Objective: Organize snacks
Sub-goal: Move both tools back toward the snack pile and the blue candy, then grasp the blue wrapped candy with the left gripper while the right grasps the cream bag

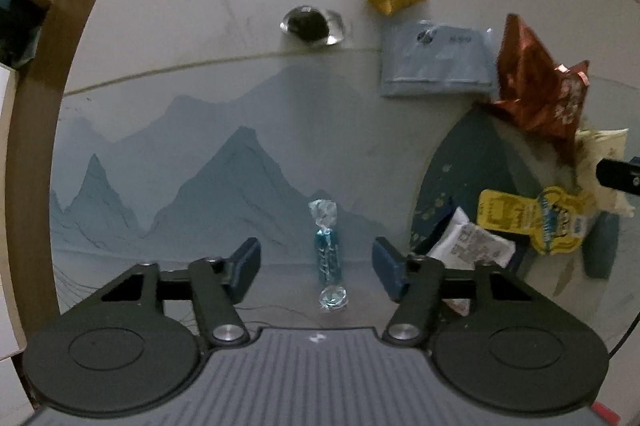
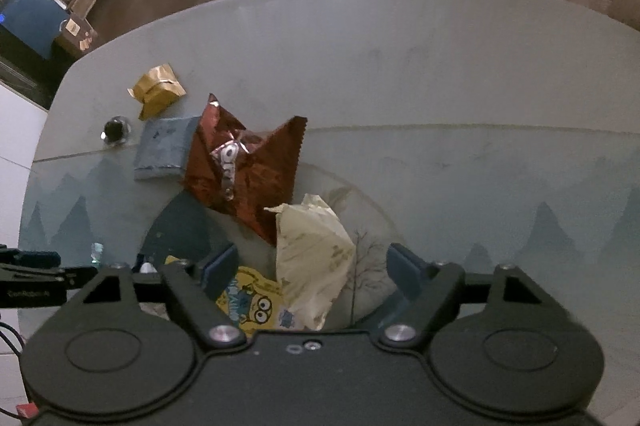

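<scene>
Candy [image 1: 329, 251] in a clear blue twist wrapper lies on the table mat [image 1: 180, 154], its long axis running near to far, squarely between the half-open fingers of our left gripper [image 1: 316, 260], which touch nothing yet. Our right gripper [image 2: 314, 272], jaws wide and empty, hovers over a cream packet [image 2: 312, 258] in the snack pile to the right, so the left hand is nearer the candy.

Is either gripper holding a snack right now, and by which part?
Neither. The left gripper straddles the blue twist candy without touching; the right gripper hangs open over the cream packet.
</scene>
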`<action>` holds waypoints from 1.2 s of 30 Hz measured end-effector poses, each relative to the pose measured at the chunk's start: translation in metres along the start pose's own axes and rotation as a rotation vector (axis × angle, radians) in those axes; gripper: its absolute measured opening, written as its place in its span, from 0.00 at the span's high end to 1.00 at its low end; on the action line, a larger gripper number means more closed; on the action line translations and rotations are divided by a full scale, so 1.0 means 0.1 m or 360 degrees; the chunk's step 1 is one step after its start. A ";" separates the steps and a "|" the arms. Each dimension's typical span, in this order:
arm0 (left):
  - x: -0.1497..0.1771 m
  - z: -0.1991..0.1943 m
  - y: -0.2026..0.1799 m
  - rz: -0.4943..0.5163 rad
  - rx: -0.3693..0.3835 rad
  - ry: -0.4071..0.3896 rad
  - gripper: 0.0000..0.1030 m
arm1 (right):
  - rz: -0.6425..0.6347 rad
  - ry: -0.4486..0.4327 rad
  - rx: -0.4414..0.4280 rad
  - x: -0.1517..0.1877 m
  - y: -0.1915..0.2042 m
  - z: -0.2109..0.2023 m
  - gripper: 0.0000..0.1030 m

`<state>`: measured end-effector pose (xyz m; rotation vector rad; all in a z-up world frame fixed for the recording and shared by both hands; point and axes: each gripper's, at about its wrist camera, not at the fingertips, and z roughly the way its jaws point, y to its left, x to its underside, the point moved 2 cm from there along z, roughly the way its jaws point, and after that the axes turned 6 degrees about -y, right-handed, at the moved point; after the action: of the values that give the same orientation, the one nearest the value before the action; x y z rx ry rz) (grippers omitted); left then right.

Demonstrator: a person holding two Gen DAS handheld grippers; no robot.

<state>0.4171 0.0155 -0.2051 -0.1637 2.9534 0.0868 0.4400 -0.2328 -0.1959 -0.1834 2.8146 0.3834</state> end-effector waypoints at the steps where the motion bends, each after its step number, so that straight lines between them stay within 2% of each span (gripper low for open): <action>1: 0.01 0.03 0.01 -0.0006 -0.0001 0.0007 0.46 | -0.0001 0.0005 -0.0001 0.00 0.00 0.02 0.24; 9: 0.08 0.13 0.01 -0.0012 0.0018 0.0006 0.67 | -0.0012 0.0023 -0.0031 0.01 0.01 0.12 0.39; 14: 0.09 0.17 0.01 -0.0023 0.0037 -0.0012 0.72 | -0.0022 0.0023 -0.0021 0.04 0.02 0.14 0.49; 17: 0.13 0.16 0.00 -0.0035 0.0056 -0.0023 0.85 | -0.0011 0.0021 -0.0019 0.04 0.00 0.15 0.57; 18: 0.14 0.15 -0.01 -0.0034 0.0054 -0.0028 0.87 | -0.0014 0.0019 -0.0014 0.05 0.00 0.14 0.57; 26: 0.19 0.11 0.00 -0.0082 0.0027 -0.0054 0.88 | -0.0007 -0.0024 -0.0014 0.07 -0.02 0.07 0.70; 36: 0.20 -0.38 0.07 -0.0130 0.0088 -0.0189 0.88 | -0.0009 -0.0110 -0.0057 0.12 0.03 -0.38 0.73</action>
<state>0.3896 0.0180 -0.1714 -0.2615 2.8232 0.0038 0.4180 -0.2413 -0.1632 -0.1821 2.7405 0.4308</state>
